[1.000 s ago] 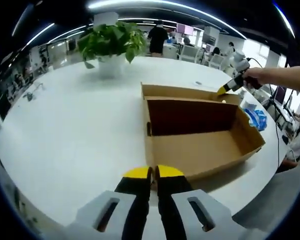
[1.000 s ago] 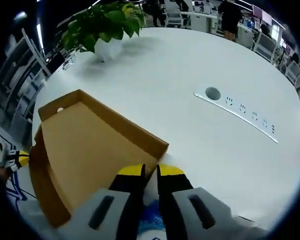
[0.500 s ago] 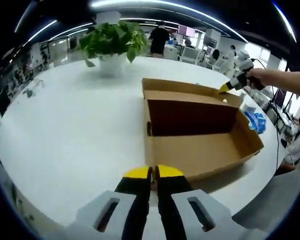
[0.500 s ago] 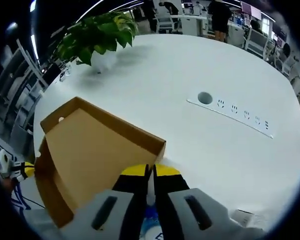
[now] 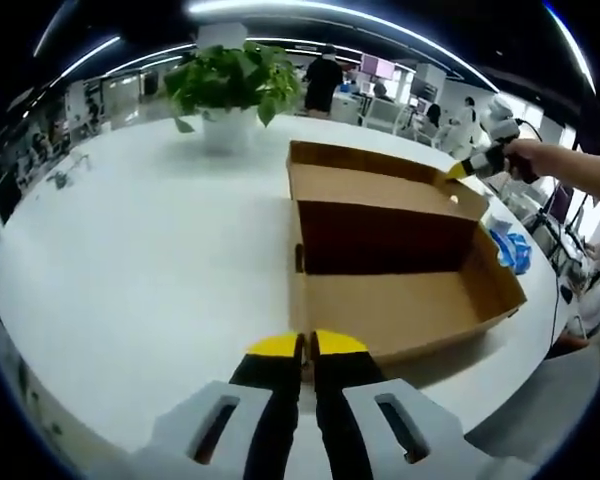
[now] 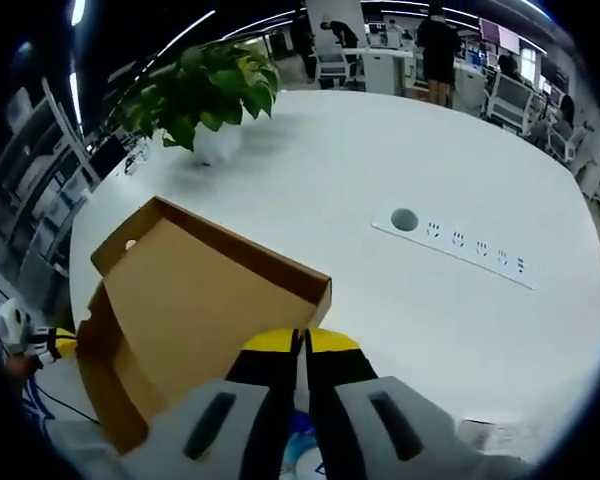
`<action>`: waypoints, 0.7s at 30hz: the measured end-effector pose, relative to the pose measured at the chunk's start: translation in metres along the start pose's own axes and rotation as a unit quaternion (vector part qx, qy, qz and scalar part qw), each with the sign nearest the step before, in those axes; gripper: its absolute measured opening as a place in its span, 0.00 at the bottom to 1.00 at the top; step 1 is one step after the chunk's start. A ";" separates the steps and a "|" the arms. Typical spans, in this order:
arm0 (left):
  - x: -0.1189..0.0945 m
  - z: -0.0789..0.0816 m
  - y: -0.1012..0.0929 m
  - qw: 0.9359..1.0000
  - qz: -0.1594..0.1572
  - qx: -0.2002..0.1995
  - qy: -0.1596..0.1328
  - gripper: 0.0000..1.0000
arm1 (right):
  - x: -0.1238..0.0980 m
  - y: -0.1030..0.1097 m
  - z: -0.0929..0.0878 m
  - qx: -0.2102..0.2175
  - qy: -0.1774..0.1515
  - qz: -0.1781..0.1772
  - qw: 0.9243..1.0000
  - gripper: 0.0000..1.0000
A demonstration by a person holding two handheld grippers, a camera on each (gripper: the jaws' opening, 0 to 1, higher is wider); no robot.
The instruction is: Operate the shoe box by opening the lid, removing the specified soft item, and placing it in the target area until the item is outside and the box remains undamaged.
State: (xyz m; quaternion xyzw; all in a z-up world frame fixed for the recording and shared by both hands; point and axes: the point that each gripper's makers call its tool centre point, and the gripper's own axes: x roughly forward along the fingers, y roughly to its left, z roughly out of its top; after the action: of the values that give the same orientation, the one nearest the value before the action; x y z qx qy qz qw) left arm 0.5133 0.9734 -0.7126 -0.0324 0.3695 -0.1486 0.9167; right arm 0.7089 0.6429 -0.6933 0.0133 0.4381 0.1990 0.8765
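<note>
Cardboard shoe box [image 5: 400, 270] lid open, item [image 5: 512, 245] already out. Left gripper [image 5: 308, 347] closed, empty. Right gripper [image 6: 302, 342] closed, possibly pinching blue. Risk: snagging the lid [image 6: 195, 290].

Right claw [image 6: 302, 342] with jaws pressed together, open cardboard shoe box [image 6: 195, 305] just ahead and left of it, white desk [image 6: 400, 300] beyond, potted plant [image 6: 202, 90] far ahead, power strip [image 6: 460, 245] to the right
</note>
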 end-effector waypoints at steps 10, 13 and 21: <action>0.000 0.000 0.000 1.000 0.003 -0.003 -0.005 0.00 | -0.017 0.008 0.010 -0.005 -0.031 0.001 1.000 0.00; 0.000 0.001 0.001 1.000 0.004 -0.003 -0.006 0.00 | -0.023 0.009 0.014 -0.008 -0.041 0.003 0.999 0.00; 0.000 0.001 0.001 1.000 0.009 -0.002 -0.010 0.00 | -0.043 0.017 0.019 -0.016 -0.065 0.010 0.998 0.00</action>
State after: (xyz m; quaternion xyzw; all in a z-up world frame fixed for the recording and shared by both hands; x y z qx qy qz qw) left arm 0.5140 0.9741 -0.7120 -0.0322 0.3613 -0.1389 0.9215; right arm 0.6947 0.6463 -0.6459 0.0164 0.3770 0.2130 0.9012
